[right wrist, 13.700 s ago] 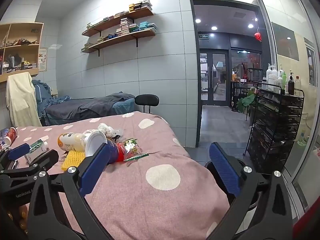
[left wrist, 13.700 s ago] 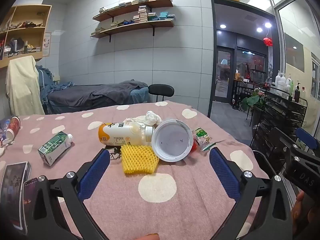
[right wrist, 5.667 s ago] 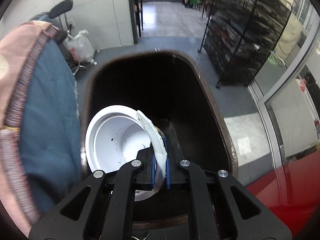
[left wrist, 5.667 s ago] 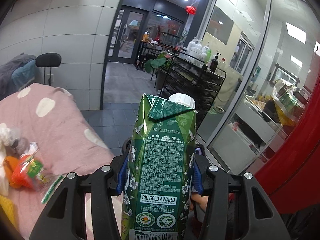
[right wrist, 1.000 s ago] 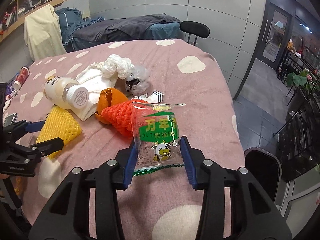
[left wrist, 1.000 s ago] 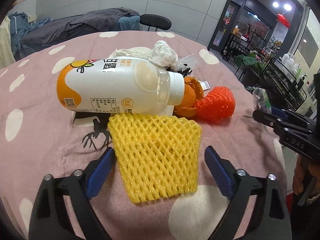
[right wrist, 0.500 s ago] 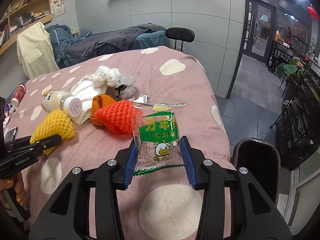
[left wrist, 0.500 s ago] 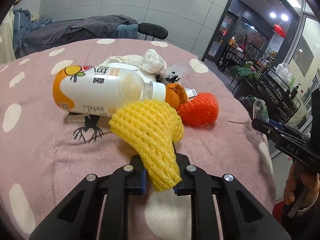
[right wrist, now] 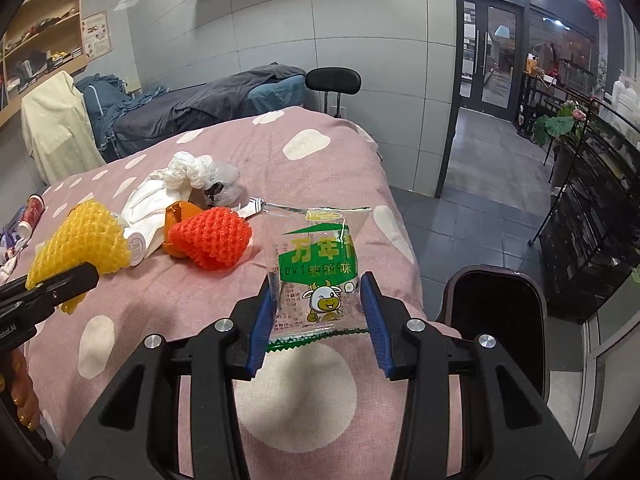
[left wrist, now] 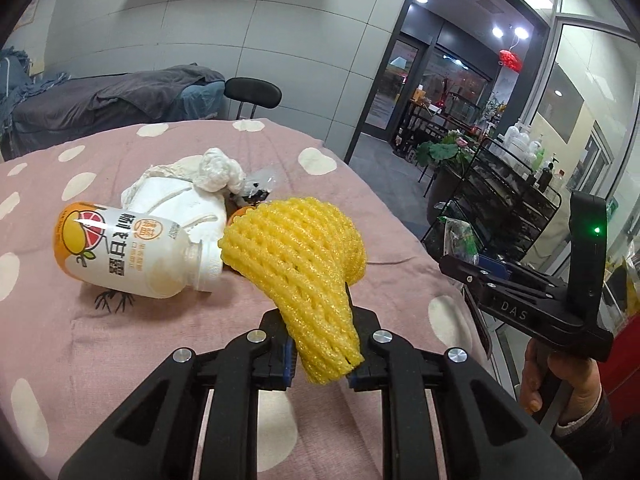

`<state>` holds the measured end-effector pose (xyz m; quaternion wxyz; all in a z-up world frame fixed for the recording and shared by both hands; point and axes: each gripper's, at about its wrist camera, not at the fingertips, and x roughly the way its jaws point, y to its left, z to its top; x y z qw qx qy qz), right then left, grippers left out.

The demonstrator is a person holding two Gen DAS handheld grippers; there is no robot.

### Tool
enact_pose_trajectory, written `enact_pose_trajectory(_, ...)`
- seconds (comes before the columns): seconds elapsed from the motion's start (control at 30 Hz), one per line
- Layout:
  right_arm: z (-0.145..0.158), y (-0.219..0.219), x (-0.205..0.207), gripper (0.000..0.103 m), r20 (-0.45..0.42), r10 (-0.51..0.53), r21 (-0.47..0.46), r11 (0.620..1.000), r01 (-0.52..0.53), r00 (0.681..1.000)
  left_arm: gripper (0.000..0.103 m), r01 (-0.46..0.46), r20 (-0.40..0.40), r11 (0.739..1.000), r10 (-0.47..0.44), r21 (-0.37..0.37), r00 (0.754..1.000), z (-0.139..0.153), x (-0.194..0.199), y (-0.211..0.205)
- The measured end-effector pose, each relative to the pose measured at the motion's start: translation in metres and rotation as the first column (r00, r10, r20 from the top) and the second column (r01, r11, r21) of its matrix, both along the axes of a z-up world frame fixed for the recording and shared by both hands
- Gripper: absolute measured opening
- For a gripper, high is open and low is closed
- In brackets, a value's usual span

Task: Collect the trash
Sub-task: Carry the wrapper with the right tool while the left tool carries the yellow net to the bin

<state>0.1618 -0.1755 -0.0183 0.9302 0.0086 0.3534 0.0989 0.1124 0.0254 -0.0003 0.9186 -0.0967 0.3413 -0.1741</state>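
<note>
My left gripper [left wrist: 318, 354] is shut on a yellow foam fruit net [left wrist: 304, 268] and holds it above the pink polka-dot table [left wrist: 160, 340]. The net also shows in the right wrist view [right wrist: 80, 240]. My right gripper [right wrist: 316, 320] is shut on a clear plastic wrapper with green print [right wrist: 318, 272], held above the table's right end. On the table lie a white and orange drink bottle [left wrist: 132, 256], a red foam net [right wrist: 210, 236], orange peel [right wrist: 180, 216], a white paper bag [left wrist: 176, 196] and crumpled white plastic [right wrist: 188, 172].
A dark open trash bin [right wrist: 496, 312] stands on the floor right of the table. A black wire rack [right wrist: 592, 216] lines the right wall. A black chair [right wrist: 334, 80] and a bed with dark covers [right wrist: 208, 108] are behind the table. A red cup [right wrist: 30, 210] lies at far left.
My left gripper closed on the yellow net and lifted it off the table. My right gripper kept the wrapper and swung toward the bin, which now shows more fully.
</note>
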Motion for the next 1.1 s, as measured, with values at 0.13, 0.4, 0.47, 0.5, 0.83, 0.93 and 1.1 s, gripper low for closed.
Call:
enact_pose_trajectory(0.13,-0.002,-0.016,-0.006,0.043,0.005,-0.036,0.006,0.999,0.036,0.999,0.018,0.040,-0.001,0.999,-0.040,-0.005,0.999,0.001,0.004,-0.015)
enact_pose_trajectory(0.4,-0.003,-0.059,-0.016,0.043,0.012,-0.143,0.021,0.990,0.143,0.990,0.018,0.132,0.007,0.991,-0.132,-0.014,0.991,0.004,0.013,-0.049)
enact_pose_trajectory(0.47,-0.004,-0.071,-0.017,0.043,0.013,-0.176,0.024,0.984,0.176,0.984,0.018,0.152,0.009,0.988,-0.152,-0.013,0.988,0.004,0.014,-0.057)
enact_pose_trajectory(0.5,-0.005,-0.077,-0.018,0.043,0.013,-0.194,0.023,0.981,0.193,0.981,0.018,0.160,0.013,0.987,-0.160,-0.007,0.987,0.005,0.015,-0.061)
enact_pose_trajectory(0.83,-0.025,-0.141,-0.019,0.043,-0.028,-0.352,0.009,0.936,0.352,0.936,0.018,0.264,0.020,0.965,-0.263,-0.004,0.964,0.007,0.027,-0.102)
enact_pose_trajectory(0.93,-0.039,-0.162,-0.017,0.043,-0.060,-0.397,0.005,0.918,0.398,0.916,0.018,0.291,0.014,0.957,-0.291,-0.002,0.957,0.005,0.031,-0.118)
enact_pose_trajectory(1.1,-0.077,-0.197,-0.003,0.043,-0.157,-0.461,-0.007,0.885,0.465,0.874,0.018,0.344,-0.001,0.939,-0.344,-0.017,0.939,0.004,0.038,-0.142)
